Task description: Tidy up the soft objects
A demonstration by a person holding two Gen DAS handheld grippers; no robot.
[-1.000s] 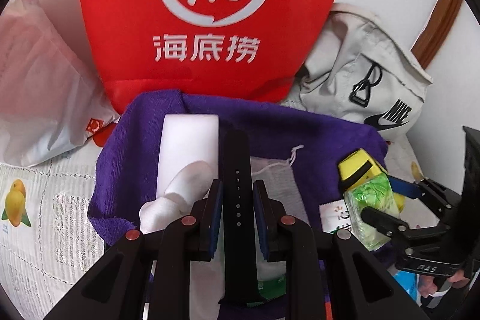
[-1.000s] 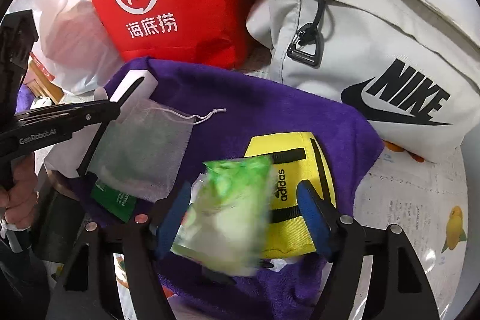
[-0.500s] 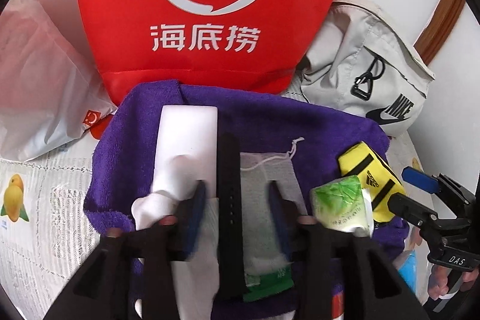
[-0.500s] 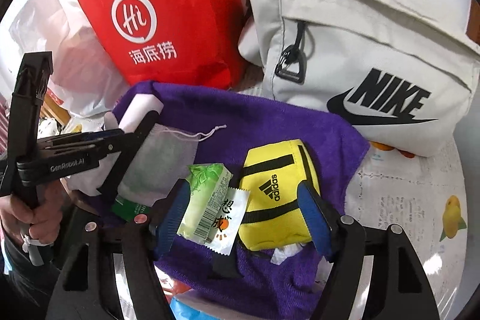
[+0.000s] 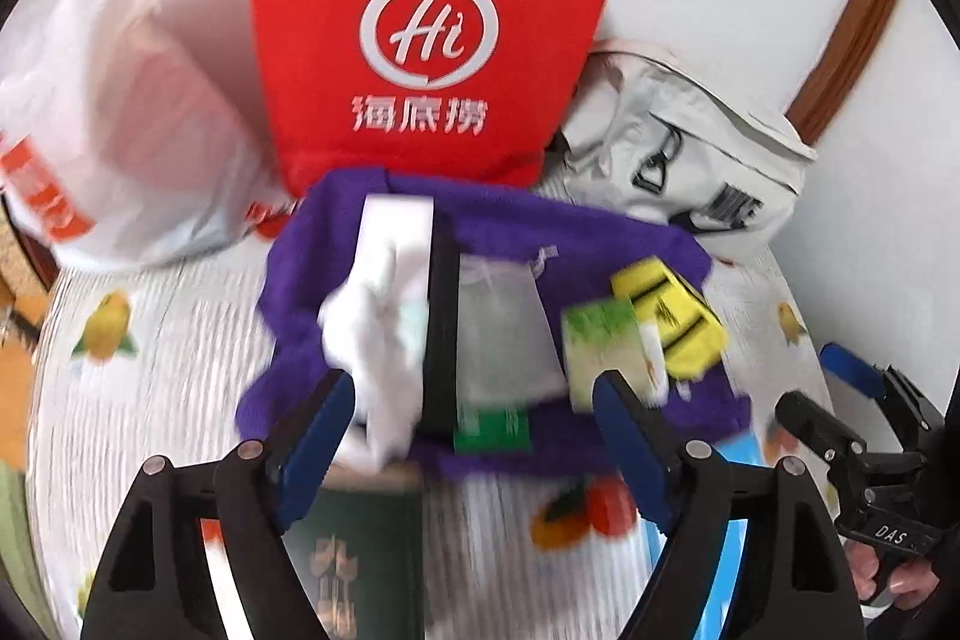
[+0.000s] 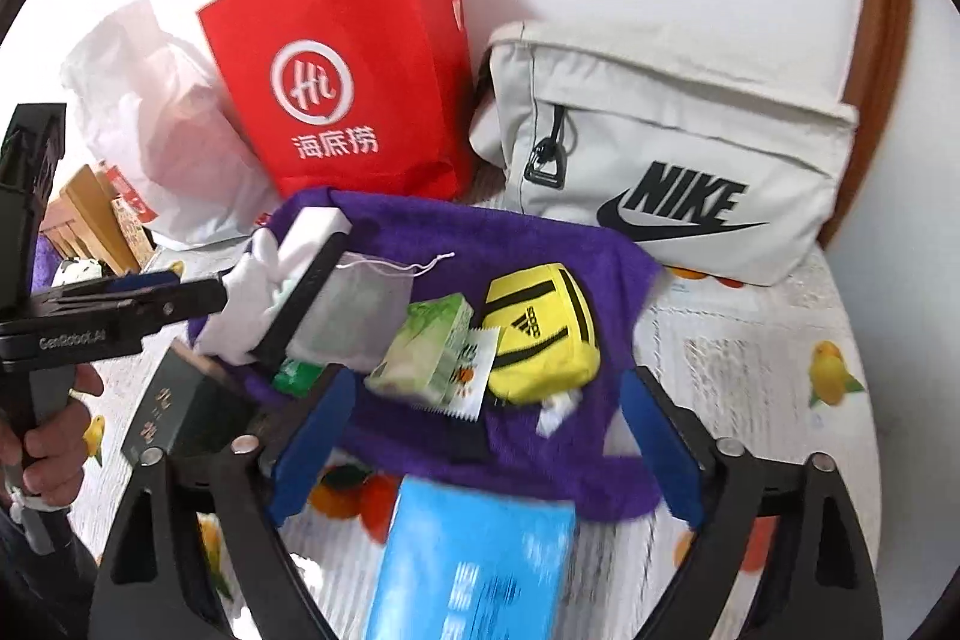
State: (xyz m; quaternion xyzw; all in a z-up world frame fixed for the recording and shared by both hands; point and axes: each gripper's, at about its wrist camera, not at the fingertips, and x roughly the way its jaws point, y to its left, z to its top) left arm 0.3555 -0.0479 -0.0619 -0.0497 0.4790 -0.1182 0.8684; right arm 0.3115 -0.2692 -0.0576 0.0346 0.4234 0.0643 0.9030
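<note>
Left wrist view shows the left gripper (image 5: 468, 436) with fingers opening, nothing between them; the right gripper (image 6: 480, 448) likewise. Soft items sit on the purple towel (image 6: 540, 244) mid-worktop. Release step; next seems another pickup, perhaps the blue packet (image 6: 474, 562).

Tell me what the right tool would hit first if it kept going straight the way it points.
Probably the green packet lying on the purple towel, beside the yellow pouch. The right tool, jaws opening with nothing between them, aims there, though blur leaves depth unclear.
</note>
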